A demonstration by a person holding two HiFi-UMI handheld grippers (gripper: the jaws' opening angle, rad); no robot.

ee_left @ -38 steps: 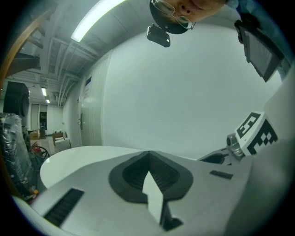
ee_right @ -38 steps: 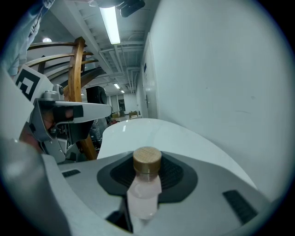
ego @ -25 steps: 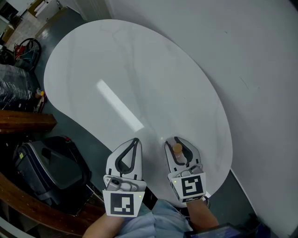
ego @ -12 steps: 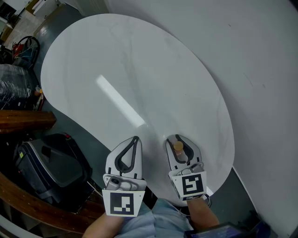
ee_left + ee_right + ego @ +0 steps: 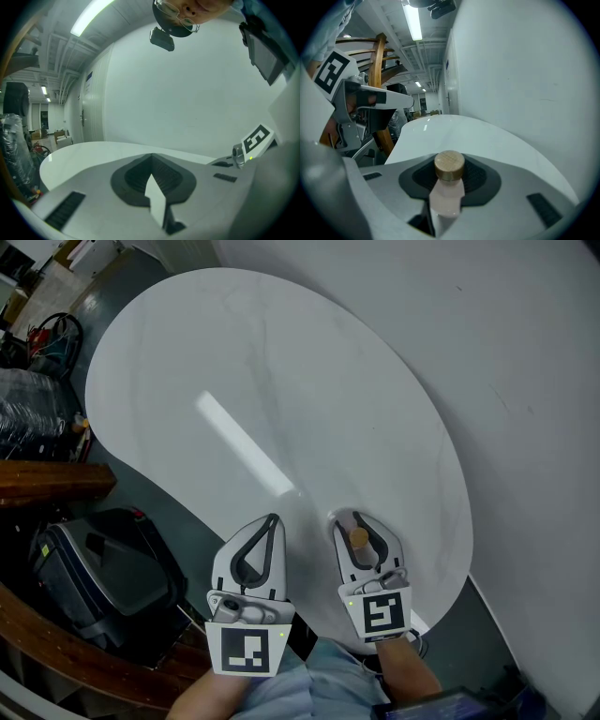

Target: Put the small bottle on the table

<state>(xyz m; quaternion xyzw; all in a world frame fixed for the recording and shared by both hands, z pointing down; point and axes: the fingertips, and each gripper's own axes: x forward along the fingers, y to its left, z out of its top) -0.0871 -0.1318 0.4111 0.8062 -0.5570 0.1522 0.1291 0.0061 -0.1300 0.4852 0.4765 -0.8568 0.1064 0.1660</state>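
Pink small bottle [image 5: 447, 190] clamped between jaws of right gripper [image 5: 354, 519]

This seems a workshop or lab hall: bare ceiling pipes [image 5: 423, 54], tube lights [image 5: 91, 18], grey floor [image 5: 183, 521] (a black case [image 5: 98, 577] and cables [image 5: 54, 334] lie there).

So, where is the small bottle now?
The small bottle is low and right in the head view, clamped in the right gripper over the white table near its edge, beside the left gripper.
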